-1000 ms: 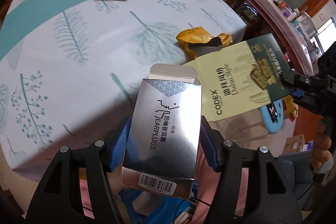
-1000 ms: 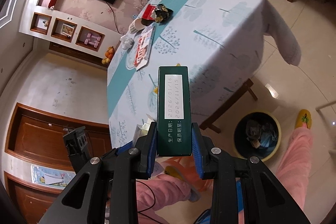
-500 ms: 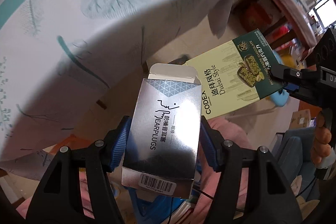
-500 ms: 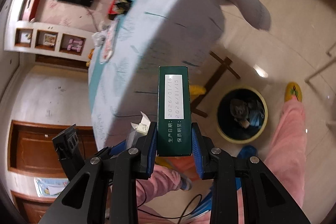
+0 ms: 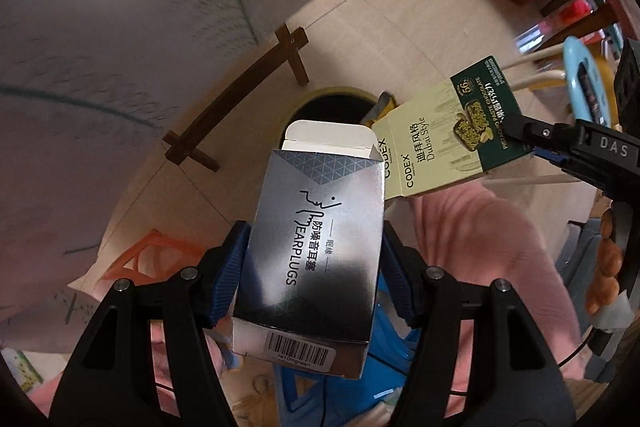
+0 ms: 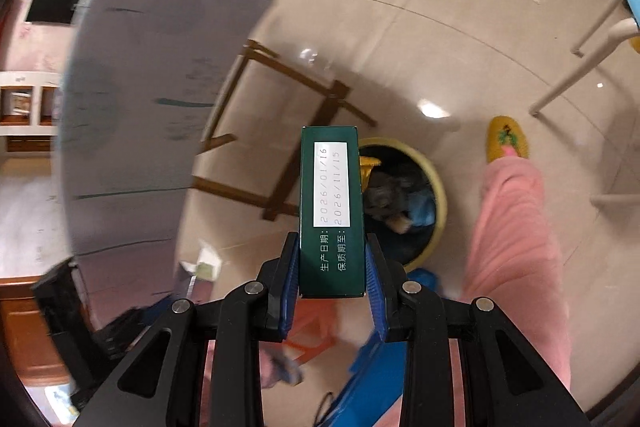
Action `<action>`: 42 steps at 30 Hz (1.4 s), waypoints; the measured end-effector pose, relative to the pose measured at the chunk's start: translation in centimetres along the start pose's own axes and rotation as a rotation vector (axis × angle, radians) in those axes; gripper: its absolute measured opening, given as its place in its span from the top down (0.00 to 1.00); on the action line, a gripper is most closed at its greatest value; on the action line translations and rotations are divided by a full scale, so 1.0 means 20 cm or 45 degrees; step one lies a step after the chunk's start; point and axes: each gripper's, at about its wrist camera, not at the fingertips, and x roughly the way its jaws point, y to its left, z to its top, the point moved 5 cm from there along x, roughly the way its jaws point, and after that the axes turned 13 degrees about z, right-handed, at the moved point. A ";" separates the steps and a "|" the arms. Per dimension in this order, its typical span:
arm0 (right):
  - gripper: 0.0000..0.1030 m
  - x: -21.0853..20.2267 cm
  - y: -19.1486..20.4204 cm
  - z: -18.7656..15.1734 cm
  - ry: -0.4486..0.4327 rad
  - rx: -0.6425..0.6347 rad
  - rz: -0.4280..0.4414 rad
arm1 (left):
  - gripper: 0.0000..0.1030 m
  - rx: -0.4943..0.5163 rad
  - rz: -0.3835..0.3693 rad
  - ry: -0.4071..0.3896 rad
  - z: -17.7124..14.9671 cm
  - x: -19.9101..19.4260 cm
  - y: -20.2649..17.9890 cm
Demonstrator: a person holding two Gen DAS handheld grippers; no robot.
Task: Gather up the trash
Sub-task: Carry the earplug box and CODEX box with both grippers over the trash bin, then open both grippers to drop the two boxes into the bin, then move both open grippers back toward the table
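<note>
My left gripper (image 5: pixel 314 263) is shut on a silver earplugs box (image 5: pixel 316 243) with its top flap open. My right gripper (image 6: pixel 332 267) is shut on a green and cream chocolate box (image 6: pixel 331 211), seen edge-on; the same box shows in the left wrist view (image 5: pixel 448 139) with the right gripper (image 5: pixel 520 137) clamped on its green end. Both boxes hang above the floor over a round yellow-rimmed trash bin (image 6: pixel 434 183) holding several scraps. The bin (image 5: pixel 320 107) is partly hidden behind the boxes in the left wrist view.
The table's hanging cloth (image 6: pixel 160 75) and wooden leg frame (image 6: pixel 288 131) stand left of the bin. A yellow slipper (image 6: pixel 507 139) and a pink-trousered leg (image 6: pixel 516 247) are right of it. White chair legs (image 6: pixel 576 75) stand at far right.
Both grippers have swung off the tabletop and down toward the floor with their boxes. The trash bin has come in under both boxes.
</note>
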 end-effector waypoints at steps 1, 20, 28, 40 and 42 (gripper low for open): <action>0.72 0.03 -0.03 0.00 0.000 0.004 -0.015 | 0.42 0.004 0.011 0.005 0.02 0.02 -0.01; 0.70 0.45 -0.21 0.03 0.073 0.032 -0.145 | 0.38 0.044 0.057 0.113 0.15 0.29 -0.20; 0.61 0.49 -0.14 0.03 0.068 -0.065 -0.159 | 0.34 0.027 0.073 0.120 0.15 0.34 -0.18; 0.61 0.50 -0.08 -0.06 0.134 -0.142 -0.176 | 0.20 0.031 0.005 0.004 0.16 0.18 -0.18; 0.61 0.49 -0.06 -0.08 0.139 -0.157 -0.183 | 0.20 0.035 -0.015 -0.031 0.15 0.12 -0.17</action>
